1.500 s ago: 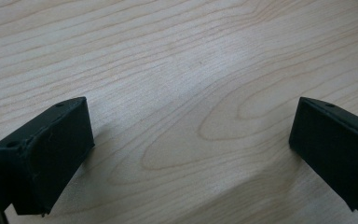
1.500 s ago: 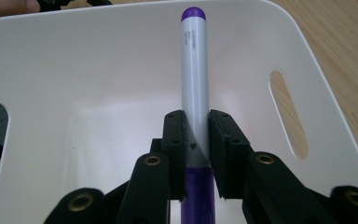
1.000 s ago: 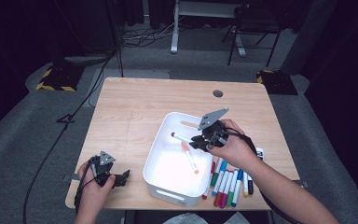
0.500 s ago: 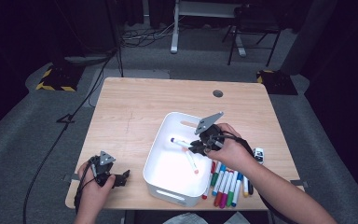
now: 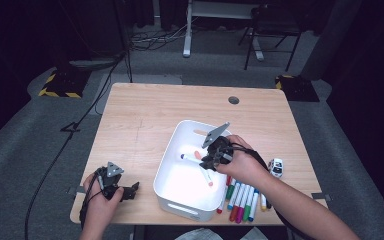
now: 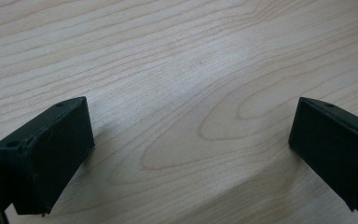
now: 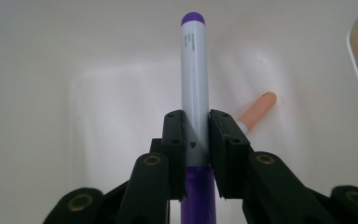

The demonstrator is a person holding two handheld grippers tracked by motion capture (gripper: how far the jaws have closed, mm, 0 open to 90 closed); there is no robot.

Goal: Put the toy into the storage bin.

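Step in hand, as I read it: moving markers from the surface [image 5: 145, 120] into the white bin [image 5: 166, 182], one at a time. Right gripper [image 7: 196, 140] is over the bin w/ its fingers [image 7: 173, 140] clamped on a purple marker [image 7: 193, 79] near the cap end, barrel pointing away from the cam, purple tip end farthest out. In the high view the marker [image 5: 189, 157] hangs level above the bin floor, just off the right gripper [image 5: 211, 159]. Two markers already lie inside: a peach-capped one [image 7: 257, 106] and a red-tipped one [image 5: 206, 177].

Left gripper [image 5: 129, 190] rests at the surface's near-left corner, fingers [image 6: 46, 149] wide apart, nothing btwn them, bare wood under.

Next move calls for: lower a bit, spread the fingers so the purple one drops flat in the bin, then back to the row of markers [image 5: 242, 197] lying on the surface just right of the bin. Careful not to knock the bin rim on exit. A small toy car [image 5: 276, 167] sits beyond the row.

Writing: small grey print runs along the purple marker's barrel, too small to read. No brand legible elsewhere.
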